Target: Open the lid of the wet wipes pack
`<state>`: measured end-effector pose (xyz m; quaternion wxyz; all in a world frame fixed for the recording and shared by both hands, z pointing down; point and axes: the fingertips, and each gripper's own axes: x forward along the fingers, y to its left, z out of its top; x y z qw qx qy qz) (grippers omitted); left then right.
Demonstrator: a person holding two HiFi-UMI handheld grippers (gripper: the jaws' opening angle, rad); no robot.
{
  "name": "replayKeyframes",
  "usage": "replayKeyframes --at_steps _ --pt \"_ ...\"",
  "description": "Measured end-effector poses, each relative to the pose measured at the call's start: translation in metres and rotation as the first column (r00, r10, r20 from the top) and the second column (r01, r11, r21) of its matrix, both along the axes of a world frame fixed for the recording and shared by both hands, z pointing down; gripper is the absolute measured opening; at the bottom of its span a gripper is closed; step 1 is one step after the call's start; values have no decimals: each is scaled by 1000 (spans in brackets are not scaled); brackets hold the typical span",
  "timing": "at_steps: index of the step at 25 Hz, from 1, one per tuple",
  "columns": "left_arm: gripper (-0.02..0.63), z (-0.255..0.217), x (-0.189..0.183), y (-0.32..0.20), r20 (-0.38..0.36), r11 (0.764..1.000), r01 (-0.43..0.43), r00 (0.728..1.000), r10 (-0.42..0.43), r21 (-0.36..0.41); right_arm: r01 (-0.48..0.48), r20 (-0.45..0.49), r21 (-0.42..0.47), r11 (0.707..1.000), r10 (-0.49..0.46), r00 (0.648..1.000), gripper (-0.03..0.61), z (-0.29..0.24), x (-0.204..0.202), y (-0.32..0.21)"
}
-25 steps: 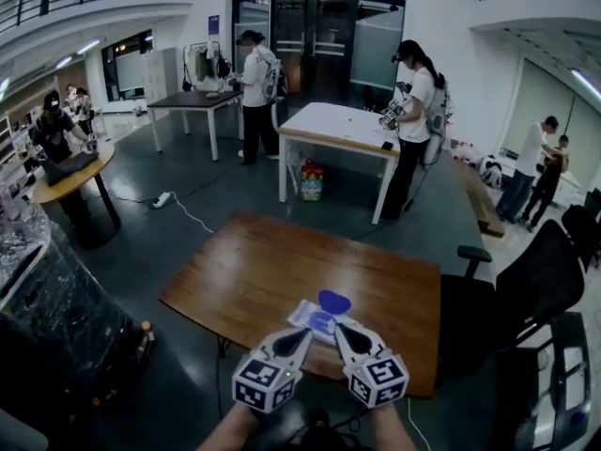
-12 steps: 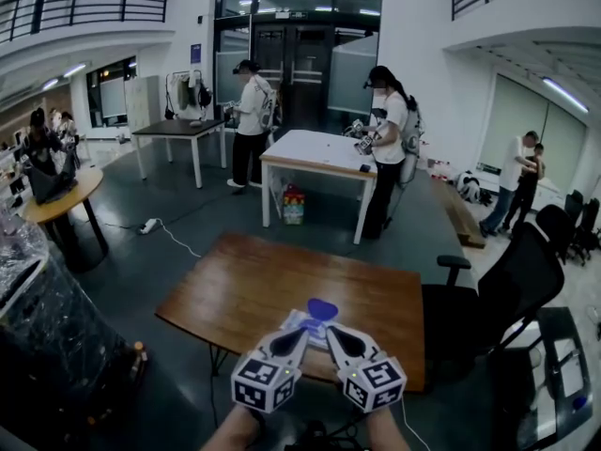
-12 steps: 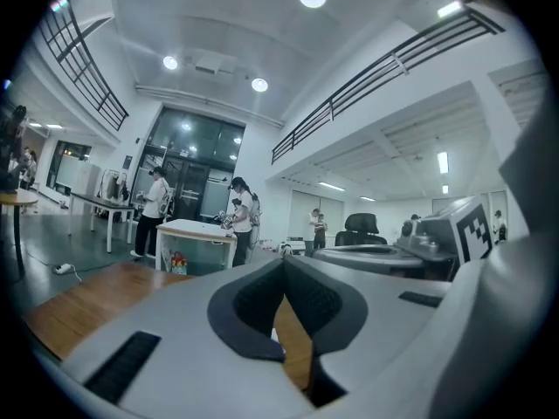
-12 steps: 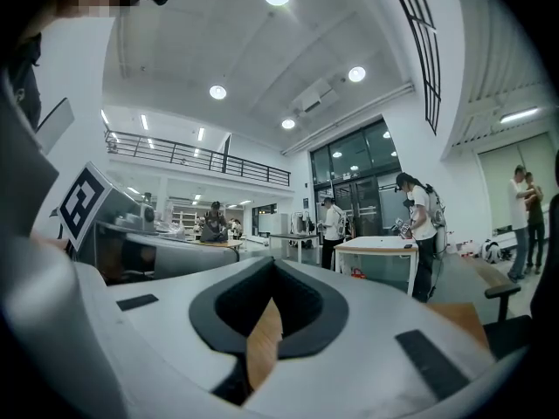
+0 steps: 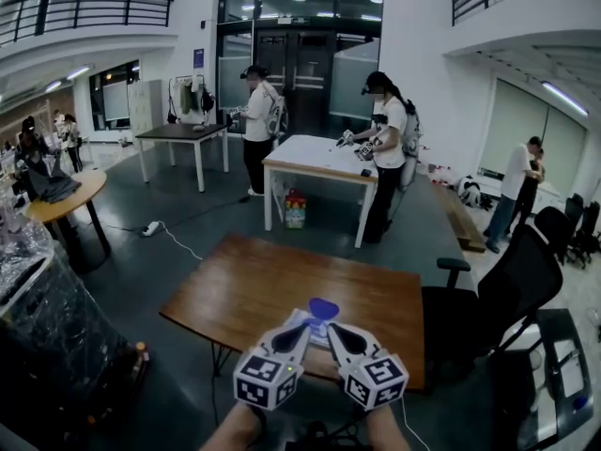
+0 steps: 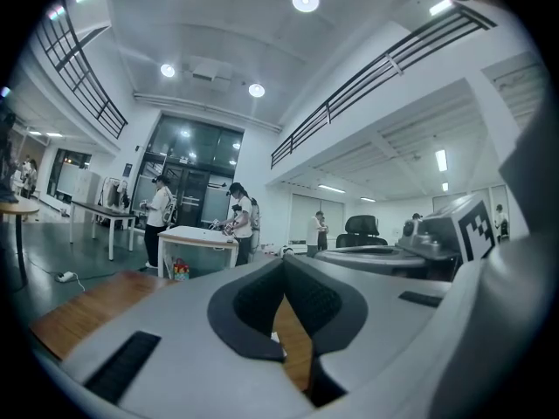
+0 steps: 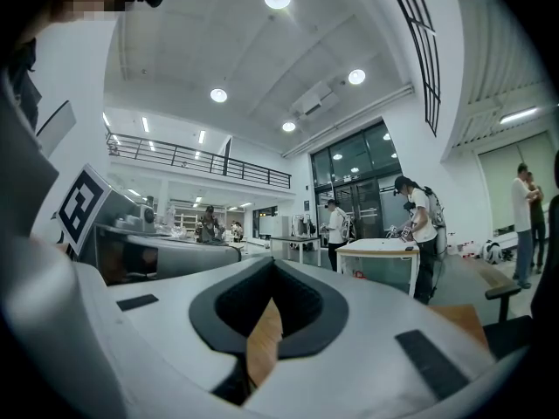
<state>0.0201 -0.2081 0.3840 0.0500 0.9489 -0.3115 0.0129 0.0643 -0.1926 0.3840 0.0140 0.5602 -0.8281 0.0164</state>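
Note:
A white wet wipes pack [image 5: 308, 323] lies near the front edge of the brown wooden table [image 5: 263, 285]. Its blue lid [image 5: 324, 308] stands flipped up. My two grippers hover side by side just in front of the pack and hide its near part. The left gripper [image 5: 302, 332] is shut with nothing between its pads, and the left gripper view shows its jaw tips [image 6: 284, 264] meeting over the tabletop. The right gripper [image 5: 332, 332] is shut and empty too, its tips [image 7: 272, 267] touching. Both point level, away from me.
A black office chair [image 5: 512, 285] stands right of the table. Two people work at a white table [image 5: 319, 156] behind it, and others stand at the far right. A round table [image 5: 56, 195] and plastic-wrapped goods [image 5: 42, 299] are on the left.
Both grippers have risen a little together, still shut. The head view has tilted up, so more of the hall shows. The pack has not moved, and its lid stays up.

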Motion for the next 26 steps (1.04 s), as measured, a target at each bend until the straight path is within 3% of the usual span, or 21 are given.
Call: replayKeyframes --at_steps 20,26 --pt "5 4 11 0 20 1000 -14 1000 13 8 5 10 22 1000 -5 1000 10 -7 8 2" --pt "6 -1 -11 14 27 1000 -23 999 23 7 3 7 20 1000 -3 1000 9 -14 -16 14"
